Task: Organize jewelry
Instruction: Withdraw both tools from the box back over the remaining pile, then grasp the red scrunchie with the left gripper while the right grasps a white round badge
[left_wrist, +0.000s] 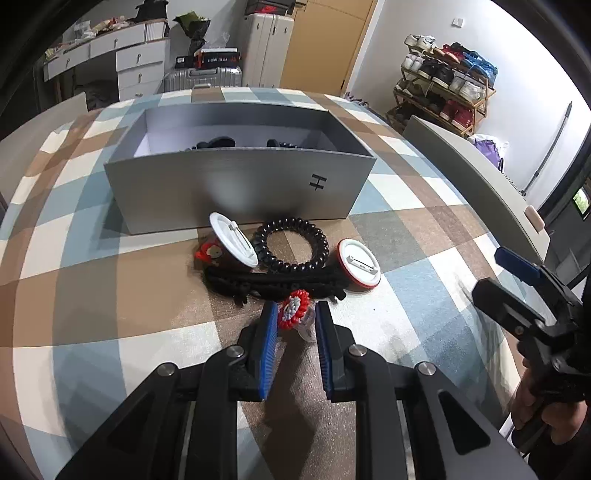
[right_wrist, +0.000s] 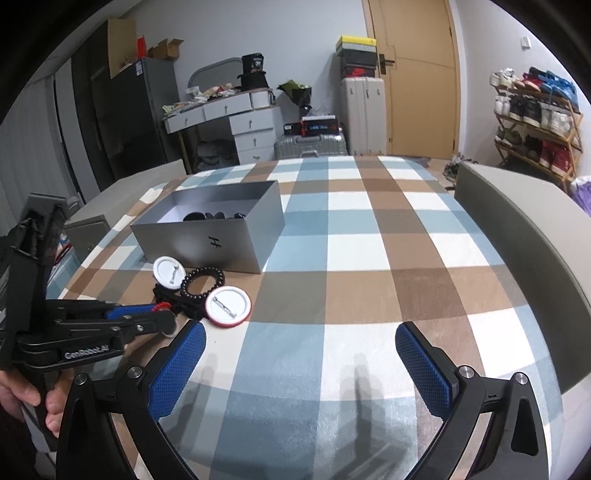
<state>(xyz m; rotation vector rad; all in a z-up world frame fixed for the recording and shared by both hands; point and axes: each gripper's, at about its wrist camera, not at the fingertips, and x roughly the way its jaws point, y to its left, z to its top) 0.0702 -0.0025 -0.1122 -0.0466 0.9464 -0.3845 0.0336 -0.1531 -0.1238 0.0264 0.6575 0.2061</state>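
Note:
A small red-and-white rosette piece with a clear base sits between the blue pads of my left gripper, which is shut on it at the near edge of the jewelry pile. Behind it lie a black braided band, a black spiral hair tie, two white pin badges and a small red bear charm. The open grey box stands just beyond, with dark items inside. My right gripper hangs open over bare cloth, to the right of the pile, holding nothing.
The checked tablecloth runs wide to the right of the box. A beige curved chair back borders the table's right side, and another beige piece its left. Suitcases, drawers and a shoe rack stand beyond the table.

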